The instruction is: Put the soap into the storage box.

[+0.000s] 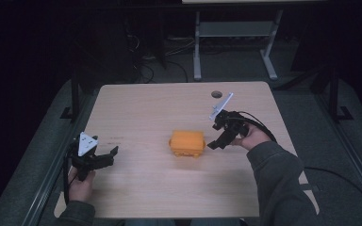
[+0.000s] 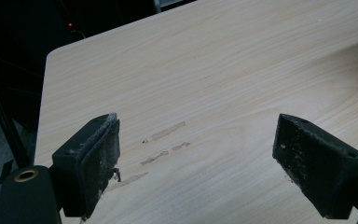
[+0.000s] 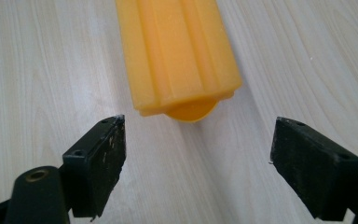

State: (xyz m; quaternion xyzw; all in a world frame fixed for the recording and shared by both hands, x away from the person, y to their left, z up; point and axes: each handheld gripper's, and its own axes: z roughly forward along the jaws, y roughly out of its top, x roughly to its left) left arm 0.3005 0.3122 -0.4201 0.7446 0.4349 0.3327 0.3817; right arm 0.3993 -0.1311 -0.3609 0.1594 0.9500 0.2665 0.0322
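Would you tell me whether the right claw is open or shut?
Open: the right claw has its jaws spread wide, just short of the orange box.

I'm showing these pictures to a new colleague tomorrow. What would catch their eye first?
The bright orange box stands out, alone near the middle of the pale wooden table in a dark room. The right gripper sits just beside its right end, jaws wide open and not touching it. The left gripper rests open near the table's near-left part, well away from the box.
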